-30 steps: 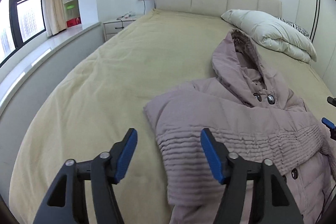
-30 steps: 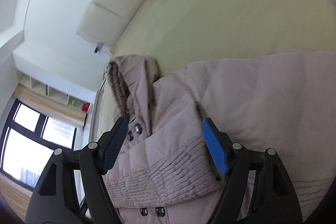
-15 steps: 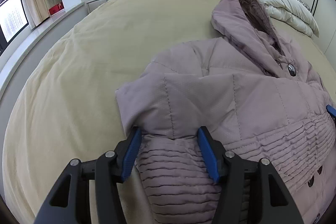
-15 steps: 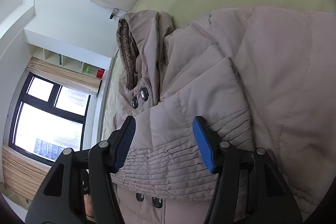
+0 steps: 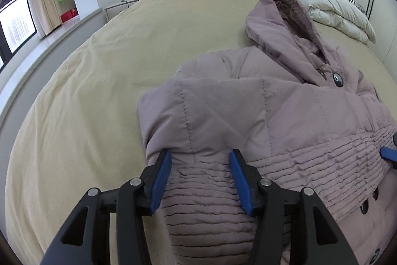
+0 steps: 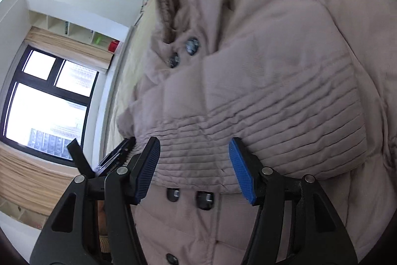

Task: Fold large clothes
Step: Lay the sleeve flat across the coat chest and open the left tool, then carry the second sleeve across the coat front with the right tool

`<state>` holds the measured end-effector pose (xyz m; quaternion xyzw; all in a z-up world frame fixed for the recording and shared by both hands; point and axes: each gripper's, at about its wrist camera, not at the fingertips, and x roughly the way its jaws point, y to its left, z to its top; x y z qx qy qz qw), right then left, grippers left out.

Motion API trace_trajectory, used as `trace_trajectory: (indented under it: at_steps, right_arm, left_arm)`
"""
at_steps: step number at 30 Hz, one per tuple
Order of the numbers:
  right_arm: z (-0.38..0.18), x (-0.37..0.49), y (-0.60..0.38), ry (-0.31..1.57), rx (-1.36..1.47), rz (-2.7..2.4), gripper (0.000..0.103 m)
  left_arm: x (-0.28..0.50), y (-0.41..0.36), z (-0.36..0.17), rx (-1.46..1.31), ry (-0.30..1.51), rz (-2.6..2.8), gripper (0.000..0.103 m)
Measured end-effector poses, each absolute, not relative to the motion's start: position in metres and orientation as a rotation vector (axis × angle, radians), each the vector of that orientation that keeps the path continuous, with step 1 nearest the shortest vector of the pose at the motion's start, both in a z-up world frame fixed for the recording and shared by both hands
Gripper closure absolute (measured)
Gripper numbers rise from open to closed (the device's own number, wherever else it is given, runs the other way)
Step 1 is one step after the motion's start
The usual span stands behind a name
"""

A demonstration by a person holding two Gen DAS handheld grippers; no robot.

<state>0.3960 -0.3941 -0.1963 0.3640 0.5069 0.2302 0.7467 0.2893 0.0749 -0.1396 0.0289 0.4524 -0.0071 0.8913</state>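
Comparing with a second ago, your left gripper (image 5: pixel 199 178) has dropped from hovering over bare bed (image 5: pixel 104 96) beside the coat (image 5: pixel 260 116) to straddling its ribbed sleeve cuff (image 5: pixel 203 193); the fingers (image 5: pixel 161 178) sit half spread on either side of the cuff, and you cannot tell whether they press it. The mauve hooded coat lies on the bed, hood toward the pillow (image 5: pixel 320 6). Your right gripper (image 6: pixel 194 170) has swung in closer over the ribbed waistband (image 6: pixel 273 126), its fingers having just been closing, now half spread with the coat's folded edge between them, not visibly pinched.
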Motion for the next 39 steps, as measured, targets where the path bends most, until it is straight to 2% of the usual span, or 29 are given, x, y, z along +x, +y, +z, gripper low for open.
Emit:
trace_trajectory:
  at_steps: [3,7,11,15,20,27,31,33,35,39]
  right_arm:
    - [-0.202,0.375,-0.426,1.034,0.905,0.497,0.049]
    - [-0.180,0.317,-0.487,0.903,0.977,0.321,0.046]
    - [-0.178,0.230,-0.562,0.798,1.112,0.106,0.046]
    - [-0.195,0.120,-0.629,0.667,1.329,-0.152,0.046]
    - [-0.208,0.021,-0.675,0.484,1.507,-0.385,0.046]
    - [-0.231,-0.011,-0.715,0.360,1.659,-0.445,0.048]
    - [-0.235,-0.008,-0.731,0.316,1.652,-0.490,0.048]
    - [-0.234,-0.003,-0.739,0.323,1.607,-0.507,0.051]
    - [-0.230,0.002,-0.748,0.360,1.531,-0.513,0.069]
    - [-0.208,0.018,-0.761,0.414,1.365,-0.501,0.085]
  left_arm:
    - [0.289,0.079,-0.137,0.053,0.952,-0.022,0.045]
    - [0.267,0.084,-0.111,-0.030,0.903,-0.017,0.045]
    - [0.227,0.061,-0.082,-0.029,0.828,-0.112,0.043]
    - [0.186,0.031,-0.069,-0.038,0.791,-0.207,0.033]
    - [0.152,0.001,-0.076,-0.092,0.828,-0.277,0.032]
    - [0.126,-0.019,-0.088,-0.113,0.883,-0.315,0.032]
    - [0.123,-0.014,-0.085,-0.133,0.888,-0.315,0.032]
    - [0.123,-0.010,-0.084,-0.139,0.886,-0.315,0.032]
    - [0.123,-0.008,-0.082,-0.144,0.887,-0.317,0.032]
    - [0.121,-0.004,-0.076,-0.153,0.878,-0.328,0.032]
